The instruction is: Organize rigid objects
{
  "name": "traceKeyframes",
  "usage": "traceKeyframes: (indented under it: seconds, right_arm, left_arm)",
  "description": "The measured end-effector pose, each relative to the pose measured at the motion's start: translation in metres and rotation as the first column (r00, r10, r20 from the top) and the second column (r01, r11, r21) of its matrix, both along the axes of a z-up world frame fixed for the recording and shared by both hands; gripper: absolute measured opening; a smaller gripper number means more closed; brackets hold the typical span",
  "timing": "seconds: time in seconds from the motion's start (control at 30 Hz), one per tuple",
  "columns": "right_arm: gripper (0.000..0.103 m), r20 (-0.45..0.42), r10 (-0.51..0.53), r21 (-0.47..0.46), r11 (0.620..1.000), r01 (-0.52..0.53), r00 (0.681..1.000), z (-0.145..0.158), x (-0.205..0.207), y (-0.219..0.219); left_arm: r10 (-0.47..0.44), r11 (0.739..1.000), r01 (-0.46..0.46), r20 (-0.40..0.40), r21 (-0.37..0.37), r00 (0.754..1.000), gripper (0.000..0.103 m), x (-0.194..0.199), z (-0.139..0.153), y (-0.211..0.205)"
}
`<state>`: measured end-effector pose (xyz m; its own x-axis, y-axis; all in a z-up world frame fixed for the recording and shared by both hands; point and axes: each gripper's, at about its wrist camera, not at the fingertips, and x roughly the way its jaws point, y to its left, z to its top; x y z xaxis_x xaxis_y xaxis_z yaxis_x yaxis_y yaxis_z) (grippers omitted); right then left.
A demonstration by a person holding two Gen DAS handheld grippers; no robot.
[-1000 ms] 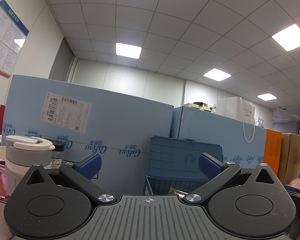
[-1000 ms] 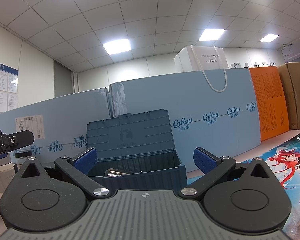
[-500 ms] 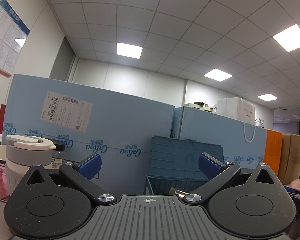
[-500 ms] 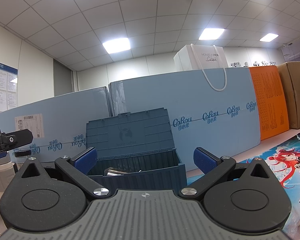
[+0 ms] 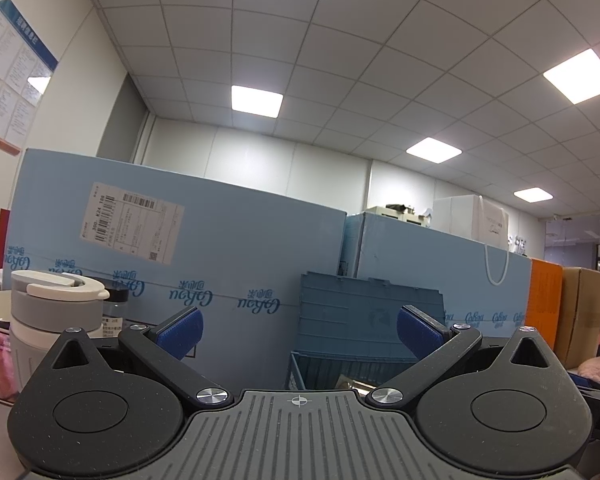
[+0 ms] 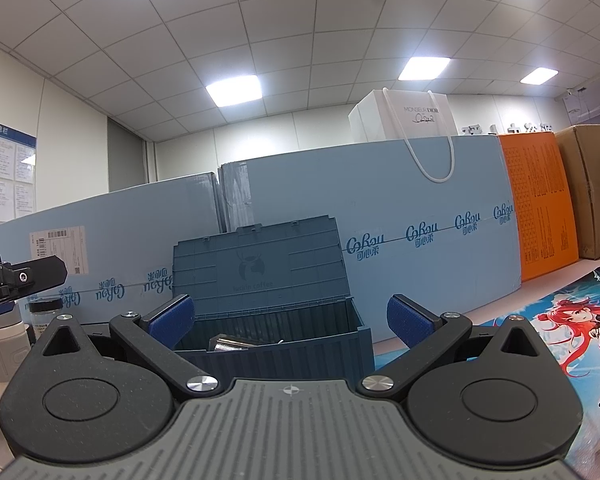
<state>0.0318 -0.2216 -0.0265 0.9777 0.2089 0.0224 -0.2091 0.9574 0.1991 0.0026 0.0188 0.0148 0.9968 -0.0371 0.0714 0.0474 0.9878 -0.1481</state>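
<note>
Both tools empty and spread wide right now, nothing between the blue pads on either. Dark blue ribbed plastic crate with its hinged lid propped open (image 6: 268,320) sitting dead ahead of the right tool (image 6: 288,318), low on the counter (image 6: 452,322) and backed up against the long pale blue cardboard box (image 6: 420,216); something shiny and metallic (image 6: 230,343) poking up just inside the front wall, too little showing to say what. Same crate (image 5: 364,320) showing up right of centre for the left tool (image 5: 298,326), partly cut off by its right finger. Off to the far left of that view, a white and grey lidded travel cup (image 5: 54,312) standing upright, with a small clear jar with a black cap (image 5: 116,308) just behind it. So, a guess: cup and jar closer to the left tool, off to its left side, crate closer to the right one. Cup's long axis vertical, so probably a sideways pinch around the body. Could tip if caught high near the lid.
</note>
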Motion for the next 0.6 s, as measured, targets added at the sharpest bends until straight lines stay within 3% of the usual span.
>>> traceKeyframes:
  seconds: [0.6]
  right_arm:
    - [0.103, 0.000, 0.000, -0.001, 1.000, 0.000, 1.000, -0.0003, 0.0000, 0.0003]
  left_arm:
    - [-0.002, 1.000, 0.002, 0.001, 0.000, 1.000, 0.103, 0.0002, 0.0000, 0.0001]
